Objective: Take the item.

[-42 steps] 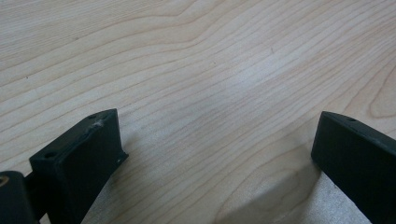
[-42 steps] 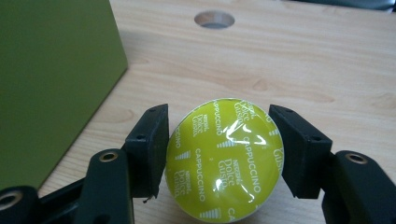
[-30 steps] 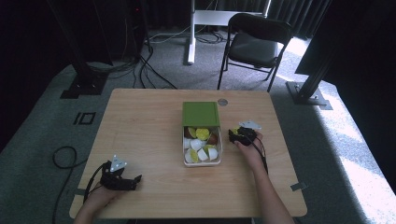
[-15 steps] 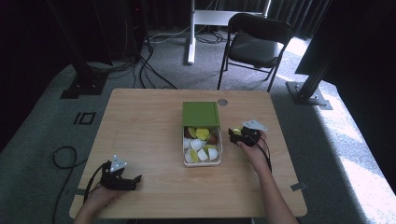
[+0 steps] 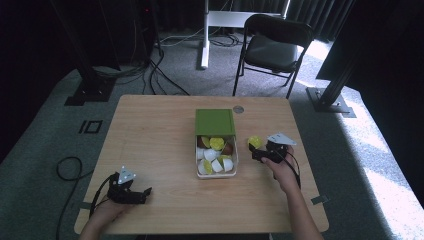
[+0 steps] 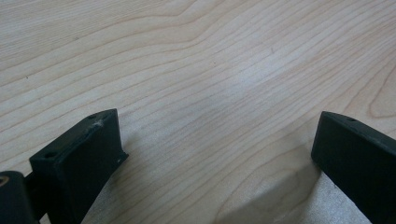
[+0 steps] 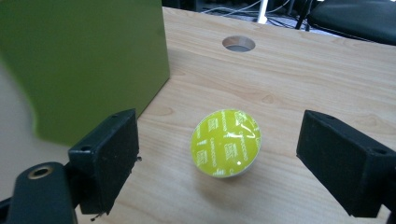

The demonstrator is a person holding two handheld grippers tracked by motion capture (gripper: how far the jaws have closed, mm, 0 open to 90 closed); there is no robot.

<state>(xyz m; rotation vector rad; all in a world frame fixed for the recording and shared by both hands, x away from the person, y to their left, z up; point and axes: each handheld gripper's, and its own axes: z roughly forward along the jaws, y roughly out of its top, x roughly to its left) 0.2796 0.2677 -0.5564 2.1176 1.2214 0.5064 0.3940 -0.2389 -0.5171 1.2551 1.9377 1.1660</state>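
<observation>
A wooden table (image 5: 160, 130) fills the middle of a dim room, a black folding chair (image 5: 272, 47) standing on the carpet beyond its far edge. Near the table's centre sits a white box (image 5: 216, 174) of yellow-green and white capsules, its green lid (image 5: 215, 122) slid back over the far half. A round cable hole (image 5: 238, 109) marks the tabletop just beyond the lid. The right gripper (image 5: 259, 154), held low at the box's right side, has its jaws spread wide with nothing between them touching; a yellow-green capsule (image 7: 227, 143) rests foil-up on the wood just ahead of the gap, beside the green lid. The left gripper (image 5: 142, 195) lies near the table's front left corner, well apart from the box, its jaws likewise wide over bare wood.
</observation>
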